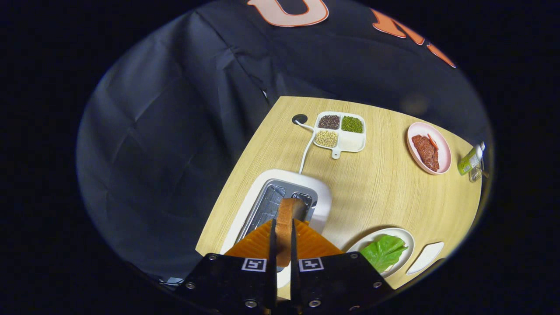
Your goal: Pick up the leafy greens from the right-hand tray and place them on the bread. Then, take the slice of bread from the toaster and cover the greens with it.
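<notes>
Where the two fingers come nearly together, one slice of bread (286,227) stands on edge between them, and both fingers press on its flat sides, so the gripper (282,238) is closed on the slice with only the bread's thickness keeping the fingers apart. The slice sits above the one toaster (321,192), which lies just ahead of the fingers with its open slots showing beside and beyond the bread; whether the slice's lower end still touches the toaster cannot be told. One white cord (306,146) runs from the toaster's far side to a hole in the wooden table (380,188). To the right of the fingers, close by, one pale plate (404,238) holds one leaf of the leafy greens (383,251), and one small white dish (426,258) lies just beyond that plate to the right. Well beyond the fingers stands one divided tray (350,142) with four compartments, three of them filled with grains: dark, green and pale. Farther right, one pink plate (442,151) carries meat strips, and one green bottle (470,159) lies beside it.
</notes>
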`<state>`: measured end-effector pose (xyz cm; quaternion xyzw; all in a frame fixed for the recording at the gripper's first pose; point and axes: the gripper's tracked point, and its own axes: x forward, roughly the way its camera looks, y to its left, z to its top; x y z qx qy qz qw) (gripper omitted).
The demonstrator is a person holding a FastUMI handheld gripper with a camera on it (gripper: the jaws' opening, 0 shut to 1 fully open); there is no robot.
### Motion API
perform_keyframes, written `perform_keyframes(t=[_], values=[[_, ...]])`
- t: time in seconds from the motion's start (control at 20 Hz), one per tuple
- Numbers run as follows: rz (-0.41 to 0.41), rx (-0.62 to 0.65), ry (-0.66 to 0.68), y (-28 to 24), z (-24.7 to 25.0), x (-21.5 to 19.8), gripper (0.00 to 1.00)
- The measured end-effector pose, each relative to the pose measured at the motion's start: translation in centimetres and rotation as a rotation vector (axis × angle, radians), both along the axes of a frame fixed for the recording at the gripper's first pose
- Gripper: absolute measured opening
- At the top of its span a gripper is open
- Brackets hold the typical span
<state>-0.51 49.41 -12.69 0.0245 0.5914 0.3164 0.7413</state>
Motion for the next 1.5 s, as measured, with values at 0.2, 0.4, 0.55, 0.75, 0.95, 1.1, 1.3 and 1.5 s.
perform_keyframes(t=[0.2, 0.4, 0.55, 0.75, 0.95, 1.1, 1.3, 1.5], values=[[-0.031, 0.071, -0.026, -1.1, 2.1, 0.5, 0.13], [-0.044, 0.141, -0.047, -2.9, 4.3, 0.3, 0.13], [-0.06, 0.195, -0.067, -4.6, 5.8, 0.1, 0.12], [-0.084, 0.233, -0.088, -7.6, 6.9, 0.0, 0.12], [-0.087, 0.255, -0.09, -10.0, 6.8, -0.7, 0.13], [-0.091, 0.263, -0.082, -11.7, 5.9, -1.4, 0.12], [-0.107, 0.275, -0.05, -13.9, 3.5, -2.2, 0.12], [-0.131, 0.278, -0.022, -16.2, 0.9, -2.3, 0.12]])
